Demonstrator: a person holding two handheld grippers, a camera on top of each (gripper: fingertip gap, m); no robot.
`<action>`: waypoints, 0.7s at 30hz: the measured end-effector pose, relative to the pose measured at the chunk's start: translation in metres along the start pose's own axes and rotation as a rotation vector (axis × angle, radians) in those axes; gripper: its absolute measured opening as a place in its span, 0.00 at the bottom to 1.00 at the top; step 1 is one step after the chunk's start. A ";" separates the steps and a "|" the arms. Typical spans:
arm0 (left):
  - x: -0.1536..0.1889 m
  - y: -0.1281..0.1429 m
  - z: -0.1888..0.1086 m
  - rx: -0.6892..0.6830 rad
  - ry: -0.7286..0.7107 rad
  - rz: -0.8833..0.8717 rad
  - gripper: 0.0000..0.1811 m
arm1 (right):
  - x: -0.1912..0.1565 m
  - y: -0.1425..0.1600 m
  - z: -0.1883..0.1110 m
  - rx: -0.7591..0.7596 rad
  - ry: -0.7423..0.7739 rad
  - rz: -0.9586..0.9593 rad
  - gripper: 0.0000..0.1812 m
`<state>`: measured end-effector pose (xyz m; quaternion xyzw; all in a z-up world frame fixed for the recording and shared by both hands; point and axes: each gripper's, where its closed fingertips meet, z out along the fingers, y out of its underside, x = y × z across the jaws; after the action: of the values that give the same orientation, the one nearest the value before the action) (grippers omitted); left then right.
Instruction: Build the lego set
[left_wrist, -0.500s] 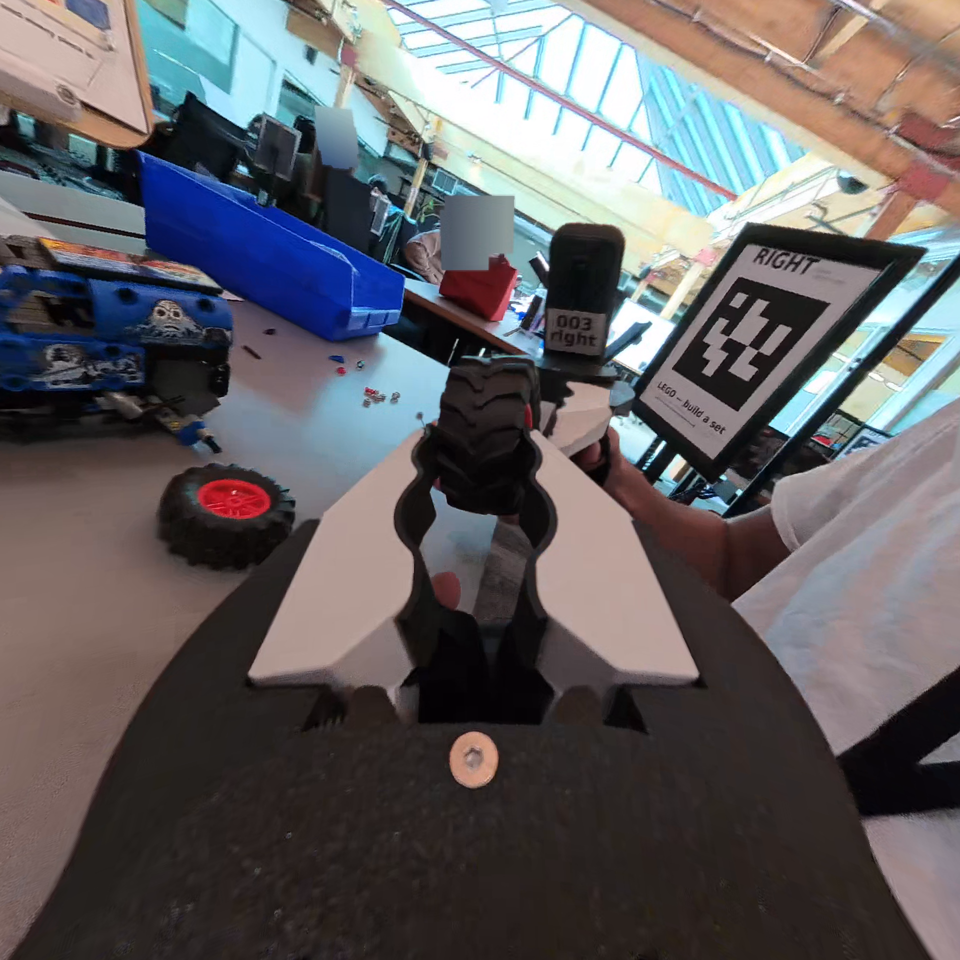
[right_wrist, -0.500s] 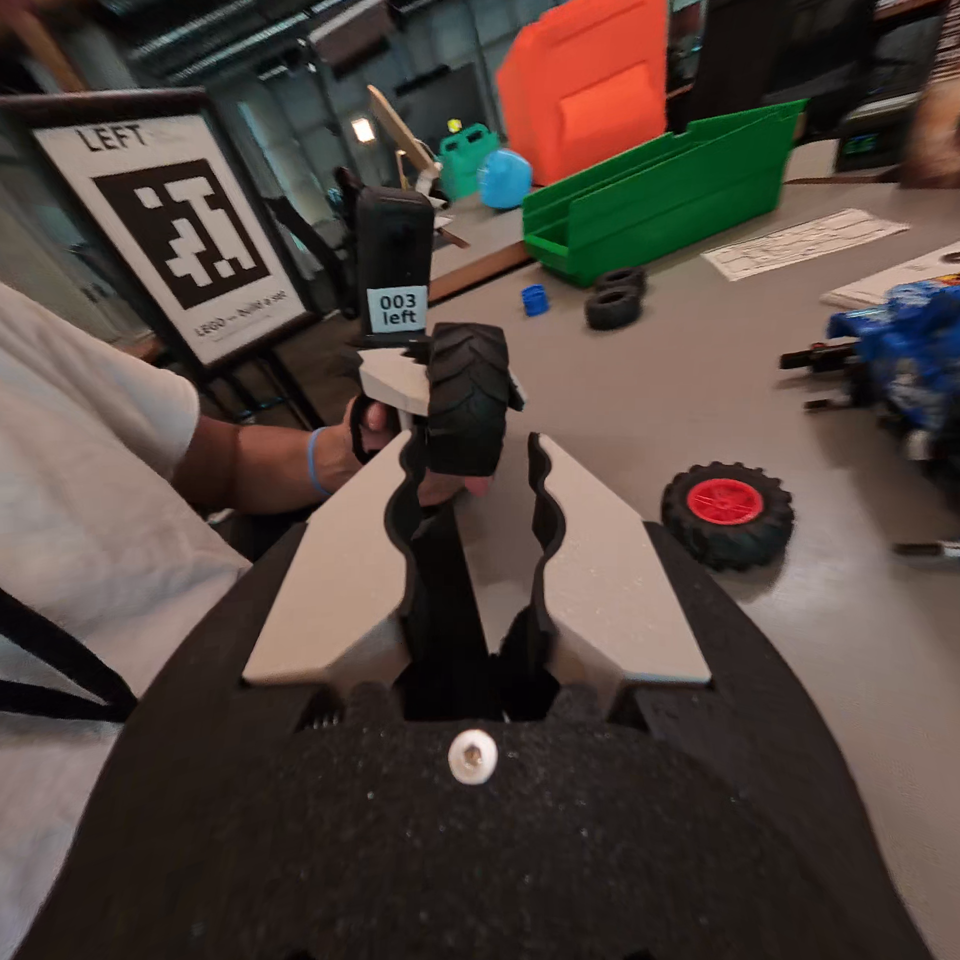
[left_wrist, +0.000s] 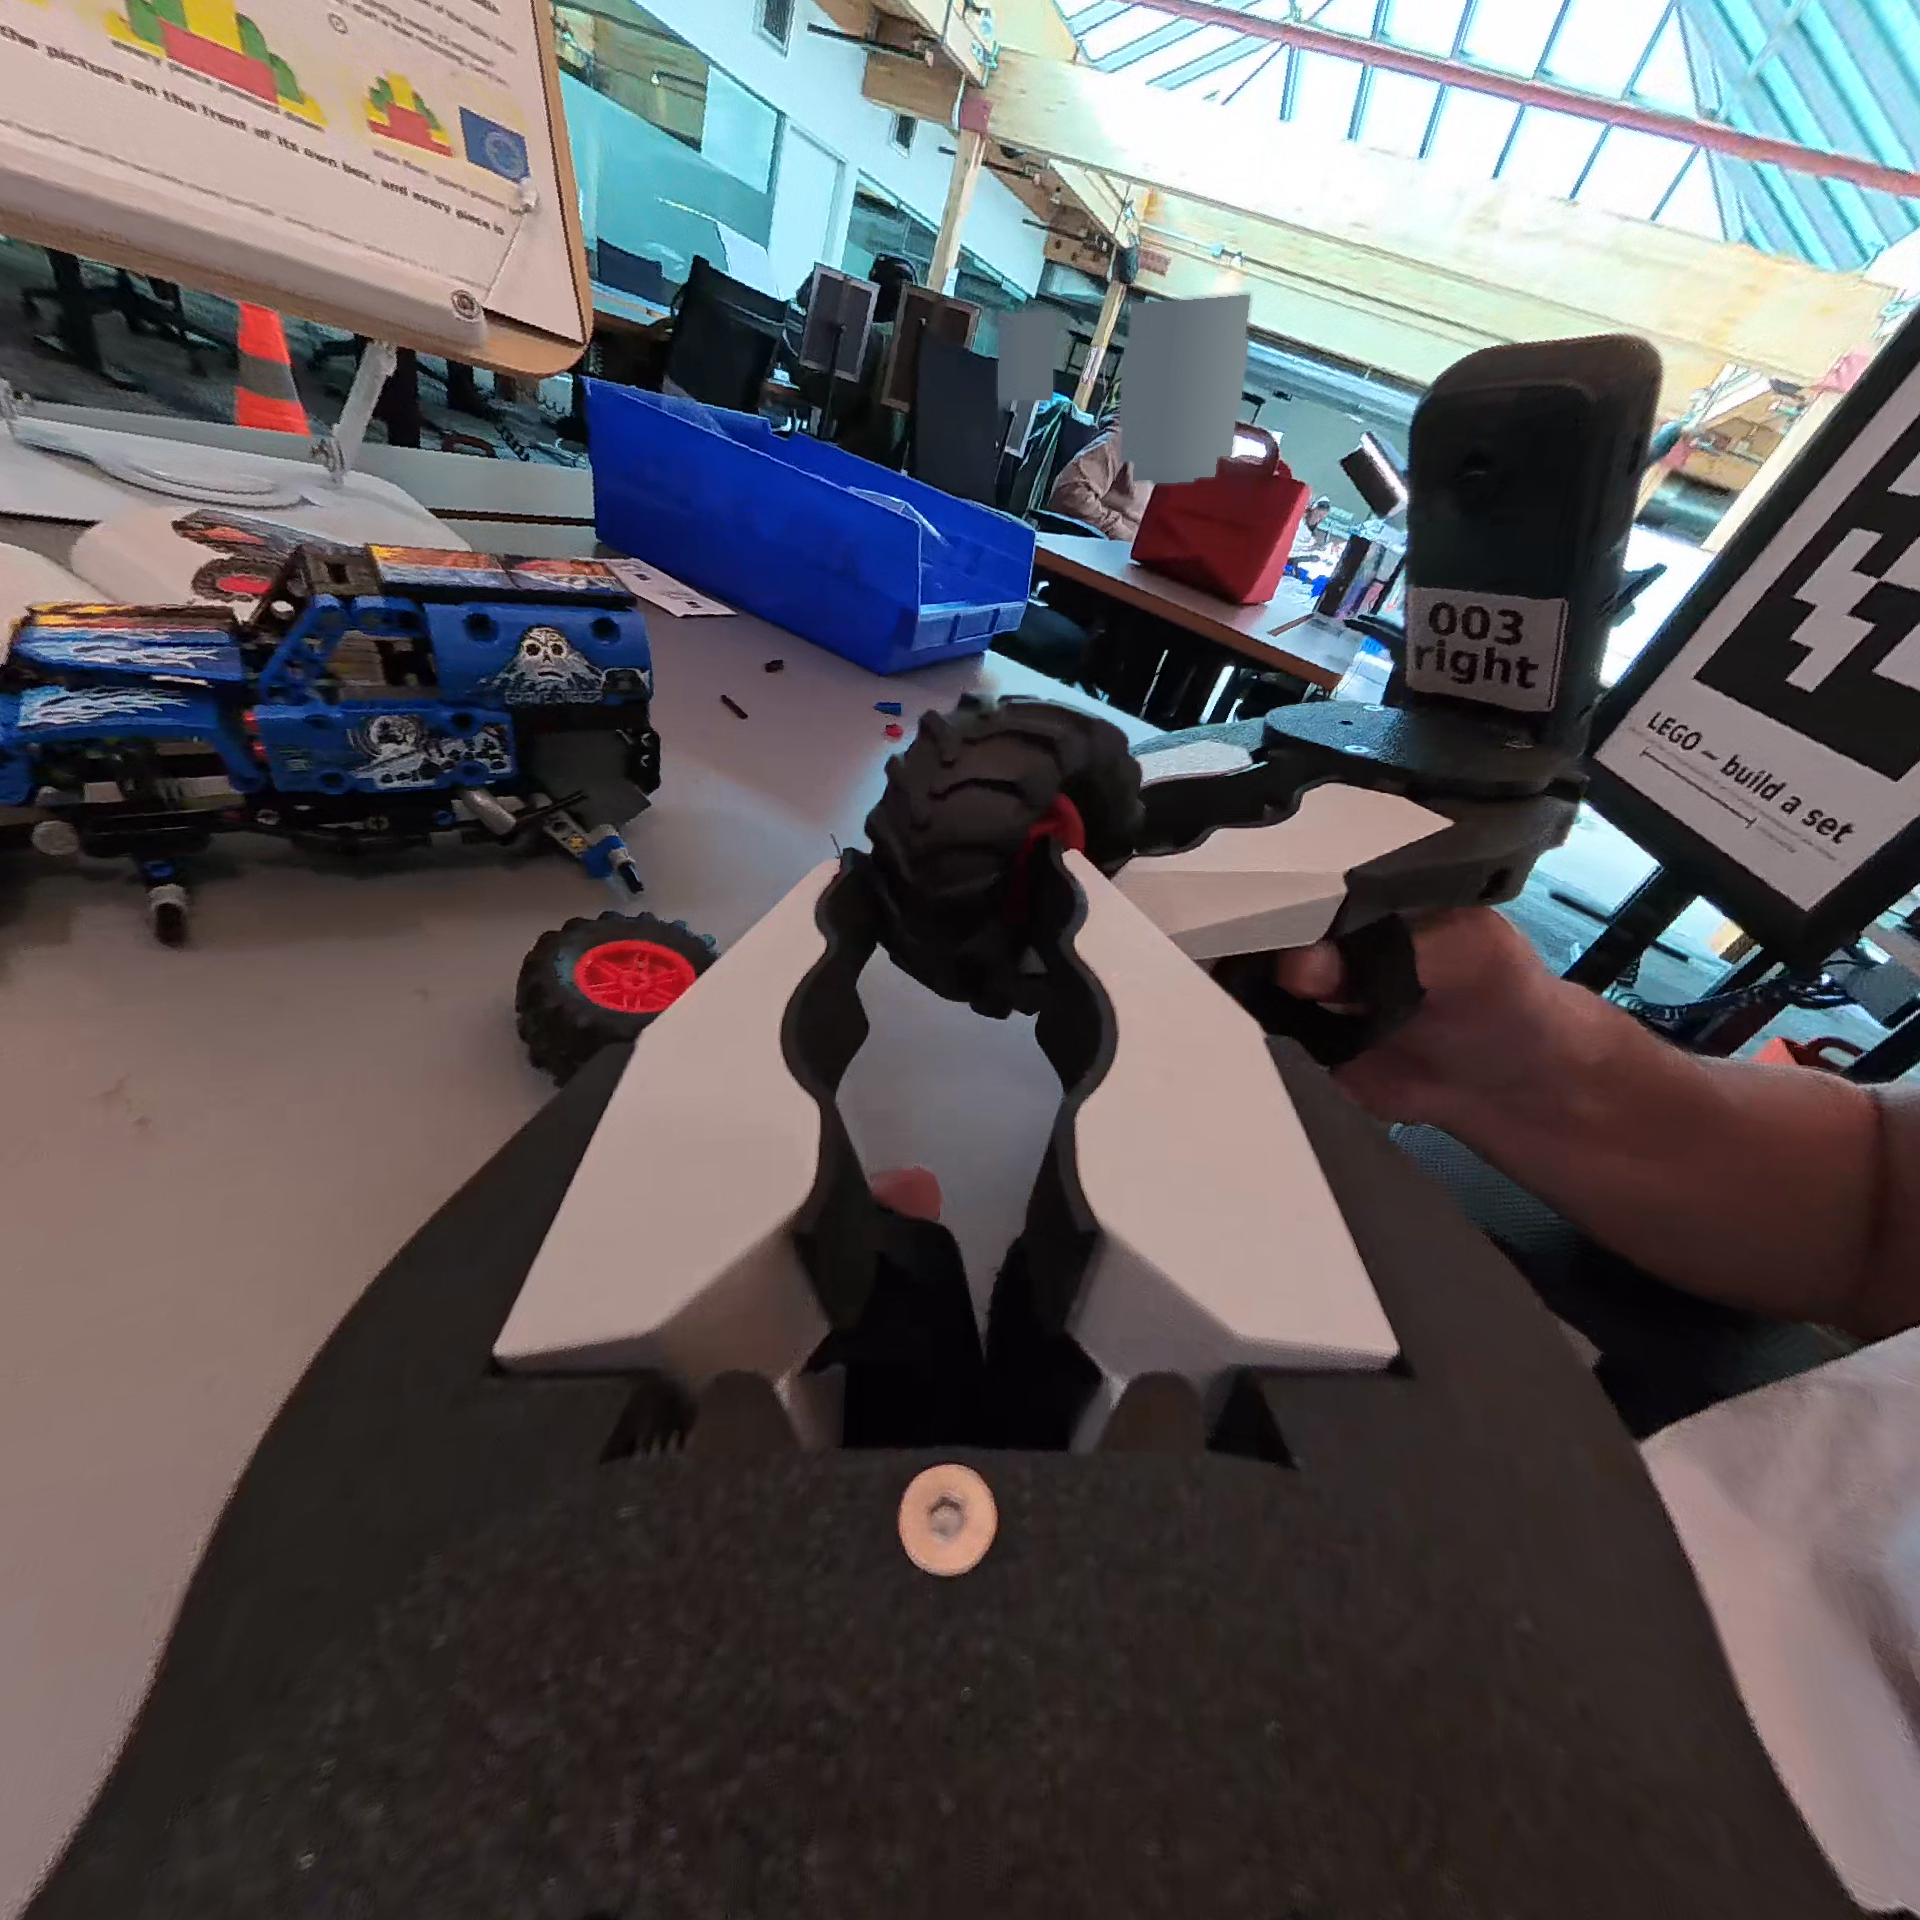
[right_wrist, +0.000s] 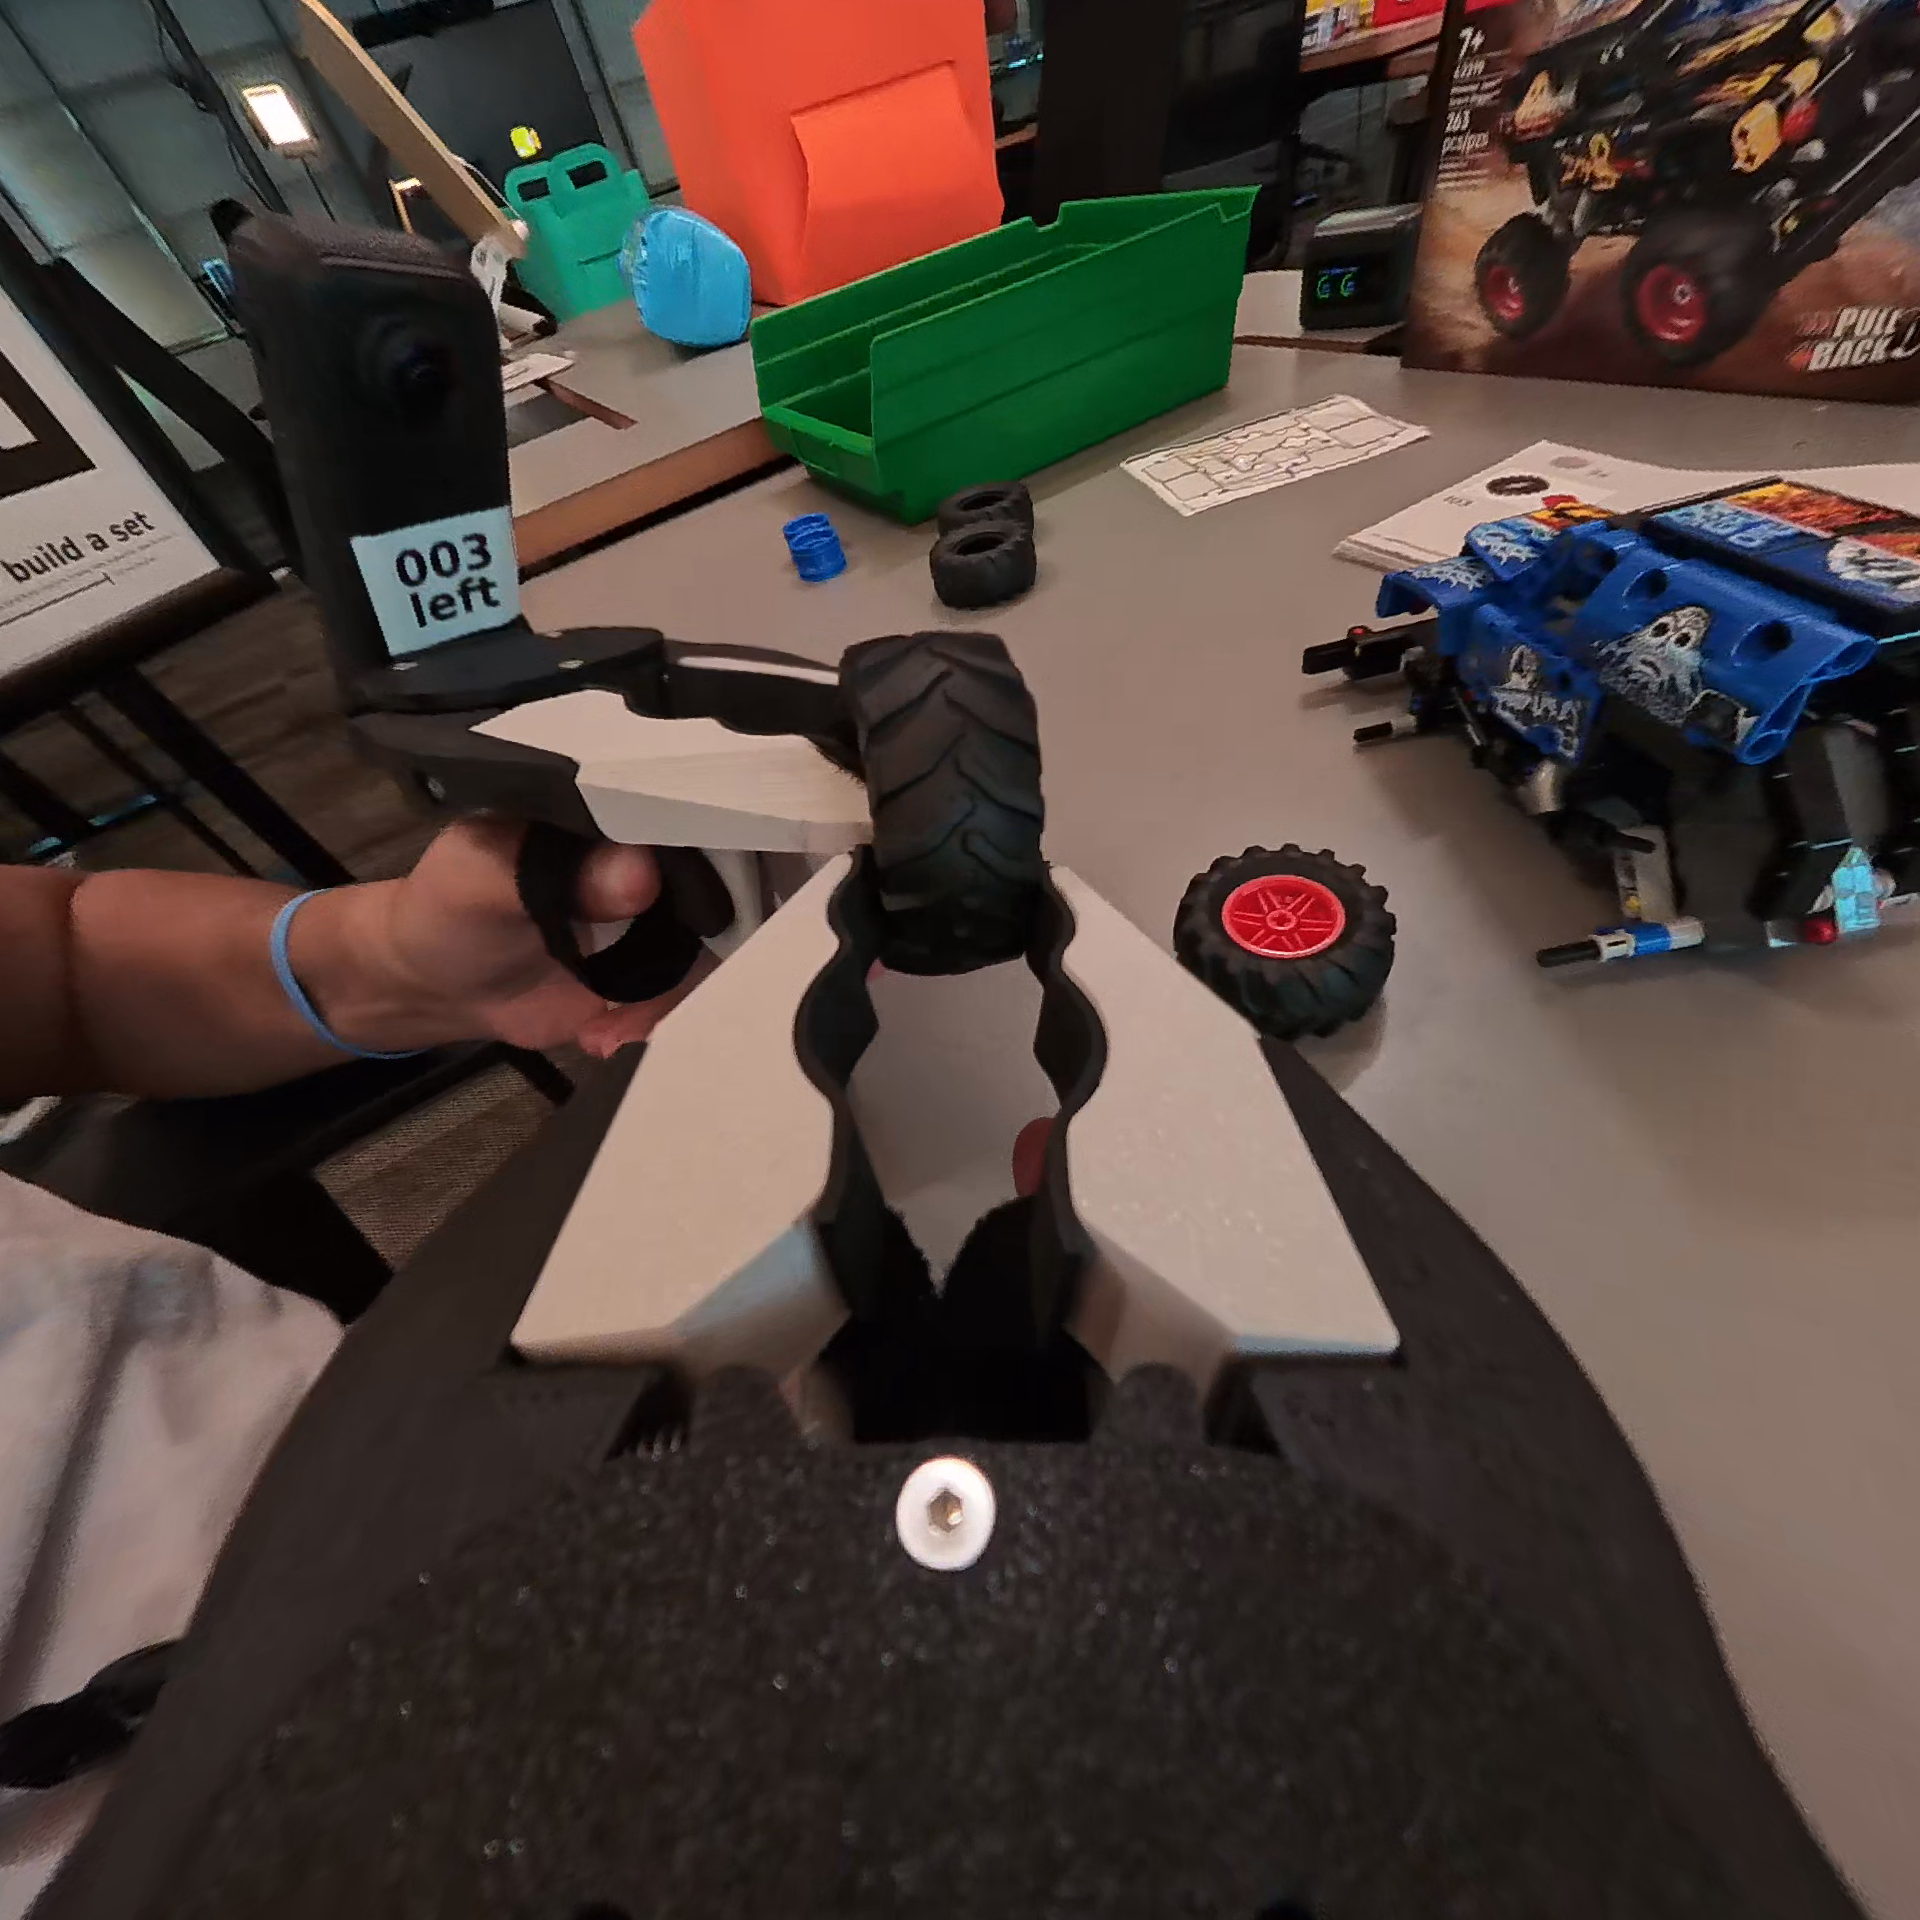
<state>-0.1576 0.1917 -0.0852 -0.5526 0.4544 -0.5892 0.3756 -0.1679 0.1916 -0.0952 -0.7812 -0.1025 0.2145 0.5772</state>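
A black tyre (left_wrist: 966, 831) with a bit of red hub showing is held in the air between both grippers. My left gripper (left_wrist: 961, 883) is shut on it. My right gripper (right_wrist: 951, 894) is shut on the same tyre (right_wrist: 951, 790) from the other side. Each gripper shows in the other's view, the right one (left_wrist: 1132, 800) and the left one (right_wrist: 852, 769). The blue monster truck model (left_wrist: 332, 707) sits on the grey table, with bare axles at its near end (right_wrist: 1662, 686). A finished wheel with a red hub (left_wrist: 613, 982) lies on the table between us and the truck (right_wrist: 1283, 935).
A blue bin (left_wrist: 810, 540) stands behind the truck. A green bin (right_wrist: 997, 343), two small black tyres (right_wrist: 982, 545), a small blue part (right_wrist: 814, 545), paper sheets (right_wrist: 1278, 452) and the set's box (right_wrist: 1662, 177) are on the far side. A marker sign (left_wrist: 1808, 623) stands by the table edge. Both grippers' tips are close together, under 4 cm apart. Both grippers' tips are roughly 15 cm from the blue monster truck model (left_wrist: 332, 707).
My right gripper was open beside the tyre and is now closed on it. Both views have swung toward the truck, and the left gripper still holds the tyre.
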 end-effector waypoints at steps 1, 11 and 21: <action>-0.001 0.000 0.000 -0.001 0.001 -0.012 0.16 | 0.001 0.000 0.000 -0.004 -0.016 0.019 0.15; 0.009 0.000 -0.010 -0.028 0.188 -0.100 0.15 | -0.010 -0.005 -0.017 0.063 -0.336 0.193 0.16; -0.008 0.012 -0.004 -0.108 0.072 -0.052 0.14 | 0.006 0.000 -0.012 0.069 -0.166 0.141 0.15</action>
<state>-0.1611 0.1957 -0.0992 -0.5621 0.4845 -0.5927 0.3132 -0.1569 0.1839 -0.0941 -0.7457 -0.0876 0.3219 0.5767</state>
